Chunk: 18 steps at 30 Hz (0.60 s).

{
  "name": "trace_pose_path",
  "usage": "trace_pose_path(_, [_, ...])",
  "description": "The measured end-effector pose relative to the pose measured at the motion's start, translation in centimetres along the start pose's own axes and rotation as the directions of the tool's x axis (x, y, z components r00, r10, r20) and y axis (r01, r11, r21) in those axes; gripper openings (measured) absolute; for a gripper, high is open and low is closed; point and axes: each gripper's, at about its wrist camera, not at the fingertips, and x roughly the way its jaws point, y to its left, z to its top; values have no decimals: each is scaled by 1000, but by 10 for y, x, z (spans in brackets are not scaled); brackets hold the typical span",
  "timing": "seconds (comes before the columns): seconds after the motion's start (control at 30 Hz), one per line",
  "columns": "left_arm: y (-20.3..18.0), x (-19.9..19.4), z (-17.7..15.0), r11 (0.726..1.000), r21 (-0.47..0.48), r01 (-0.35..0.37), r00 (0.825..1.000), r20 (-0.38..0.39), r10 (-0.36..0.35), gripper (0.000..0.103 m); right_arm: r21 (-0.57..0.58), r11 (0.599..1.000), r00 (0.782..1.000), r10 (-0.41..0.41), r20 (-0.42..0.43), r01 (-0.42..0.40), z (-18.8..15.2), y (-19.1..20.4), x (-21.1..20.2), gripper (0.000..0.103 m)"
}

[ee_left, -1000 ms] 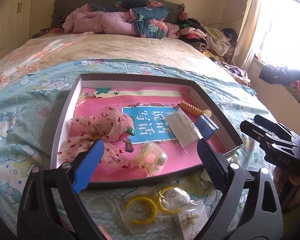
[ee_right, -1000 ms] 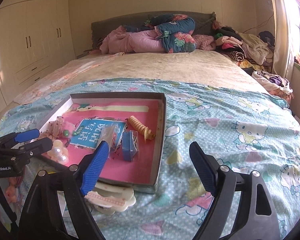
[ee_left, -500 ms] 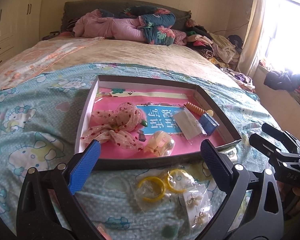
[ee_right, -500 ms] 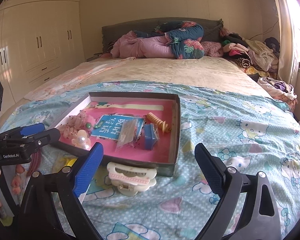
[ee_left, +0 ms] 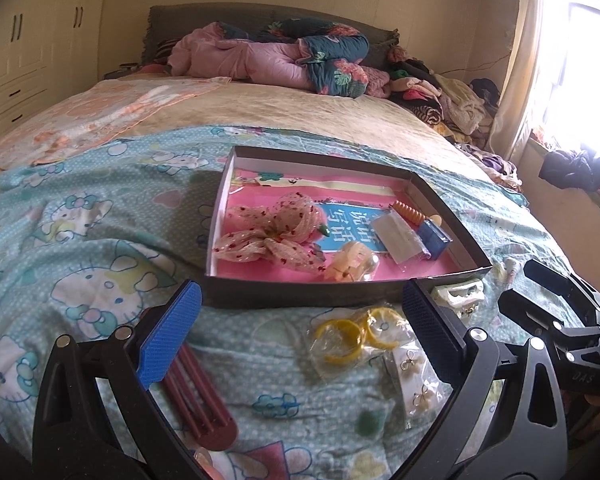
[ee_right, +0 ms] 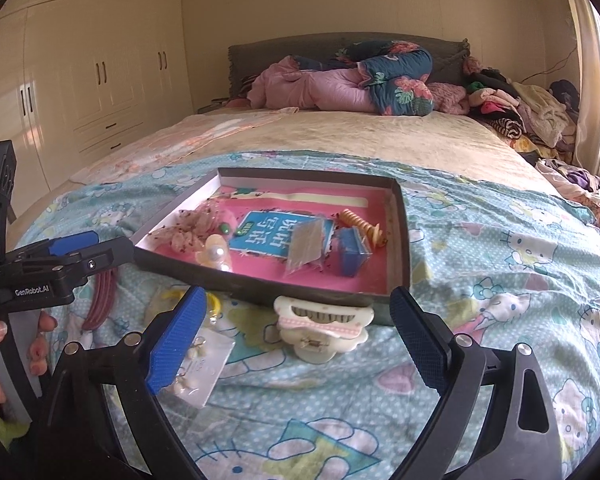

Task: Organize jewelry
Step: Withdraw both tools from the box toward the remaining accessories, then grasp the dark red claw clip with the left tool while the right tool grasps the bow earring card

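Observation:
A shallow dark box point(ee_left: 300, 300) with a pink floor lies on the bed; it also shows in the right wrist view point(ee_right: 403, 240). Inside are a sheer pink bow point(ee_left: 274, 234), a pearl piece point(ee_left: 352, 264), a blue case point(ee_left: 434, 238) and an orange spiral clip point(ee_left: 408, 212). On the sheet in front lie bagged yellow bangles point(ee_left: 356, 334), an earring card point(ee_left: 416, 376), a dark red comb point(ee_left: 198, 396) and a cream hair claw point(ee_right: 320, 322). My left gripper point(ee_left: 300, 334) is open and empty above the bangles. My right gripper point(ee_right: 296, 338) is open and empty over the claw.
The bed carries a Hello Kitty sheet point(ee_left: 92, 248). Folded quilts point(ee_left: 284, 58) and a clothes pile point(ee_left: 440, 100) lie at the headboard. White wardrobes point(ee_right: 88, 76) stand to the left, a window point(ee_left: 576, 80) to the right.
Both grippers have pulled back from the box and risen. More of the sheet in front shows now: the comb, earring card and hair claw have come into view.

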Motion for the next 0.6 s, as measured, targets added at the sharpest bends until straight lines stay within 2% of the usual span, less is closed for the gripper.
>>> trace_pose_path(0.6, [32,-12,-19,995,-64,-79,997,-27,77,91,-55,995,995,80,-60,-83,-18,44,9,90])
